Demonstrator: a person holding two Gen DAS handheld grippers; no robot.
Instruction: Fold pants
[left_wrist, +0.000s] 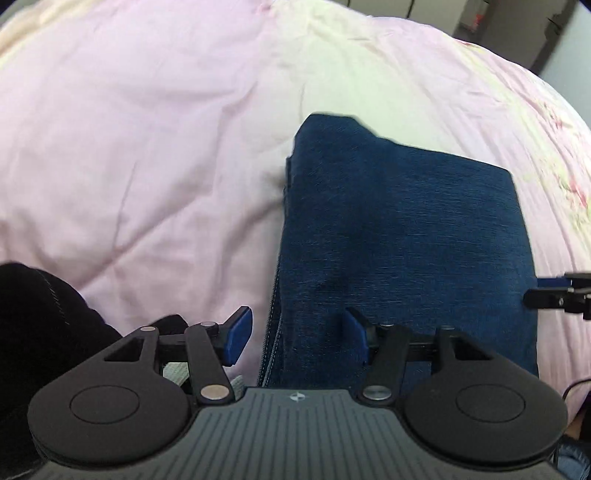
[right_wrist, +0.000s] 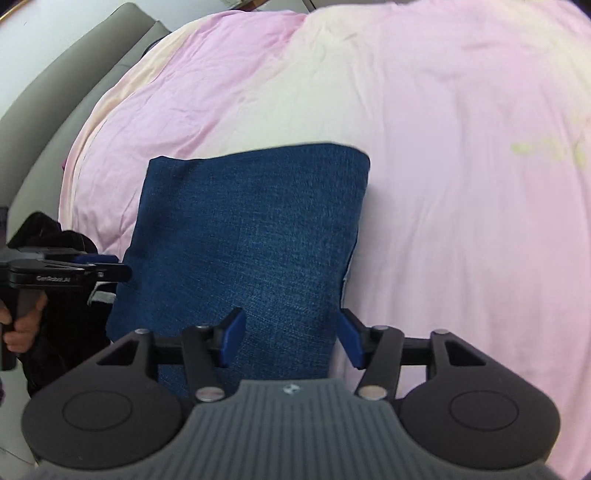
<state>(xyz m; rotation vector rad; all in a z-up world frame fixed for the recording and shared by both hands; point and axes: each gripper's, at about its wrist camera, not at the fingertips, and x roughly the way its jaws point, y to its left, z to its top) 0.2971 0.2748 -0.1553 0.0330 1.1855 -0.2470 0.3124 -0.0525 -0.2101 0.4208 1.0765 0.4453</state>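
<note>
My jeans (right_wrist: 251, 236) lie folded into a compact denim rectangle on the pink bedspread (right_wrist: 461, 184) — my left tongs (left_wrist: 297, 341) and right tongs (right_wrist: 291, 341) both gape apart, empty; folding looks essentially finished.

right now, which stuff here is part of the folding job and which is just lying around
Part of the job:
- blue pants, folded on the bed
- left gripper, open
- right gripper, open

Just lying about:
- pink bedspread
- black garment at the bed's edge
- grey headboard
</note>
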